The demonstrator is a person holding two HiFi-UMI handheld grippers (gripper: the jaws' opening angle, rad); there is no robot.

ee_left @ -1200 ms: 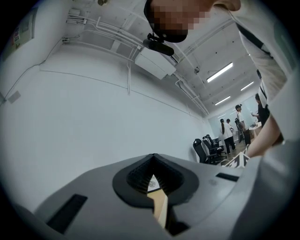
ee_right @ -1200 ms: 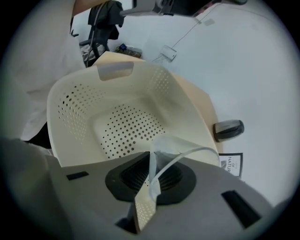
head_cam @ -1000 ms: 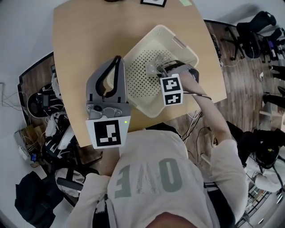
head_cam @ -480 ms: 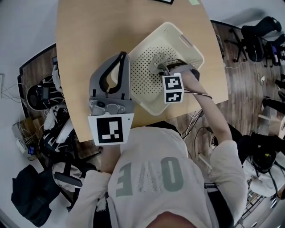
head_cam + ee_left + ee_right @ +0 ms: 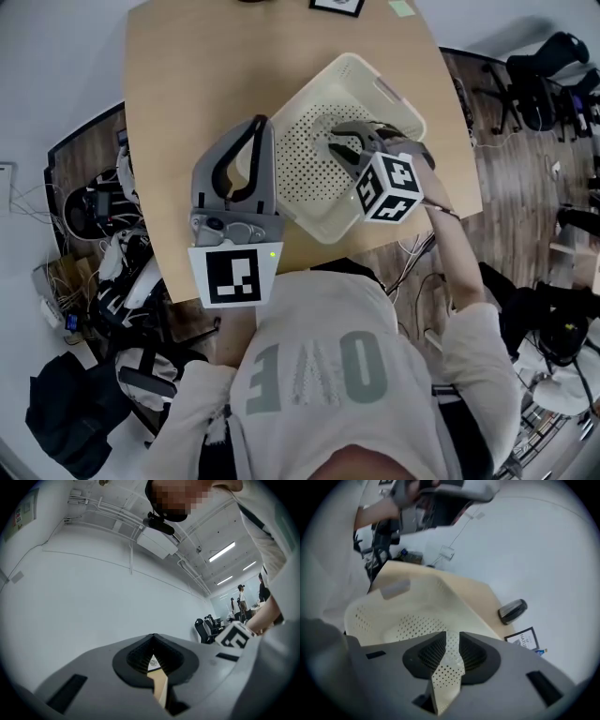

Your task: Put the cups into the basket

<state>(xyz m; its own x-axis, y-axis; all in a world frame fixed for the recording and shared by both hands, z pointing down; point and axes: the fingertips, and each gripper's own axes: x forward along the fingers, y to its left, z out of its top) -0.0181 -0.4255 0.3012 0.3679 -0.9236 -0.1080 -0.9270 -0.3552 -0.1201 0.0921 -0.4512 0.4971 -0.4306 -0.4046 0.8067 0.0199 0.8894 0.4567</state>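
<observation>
The right gripper (image 5: 336,141), slightly open and empty, hangs over the basket (image 5: 305,89) at the desk's (image 5: 187,75) right edge. The left gripper (image 5: 251,129) is closed and empty. No cup shows plainly. A bump might knock the basket off.

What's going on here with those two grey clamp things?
A person holds a grey two-jaw gripper in each hand at a light wooden table. The right gripper hangs over the cream perforated plastic basket, jaws apart, nothing between them. The left gripper is held up beside the basket, jaws together and empty. No cup shows clearly.
</observation>
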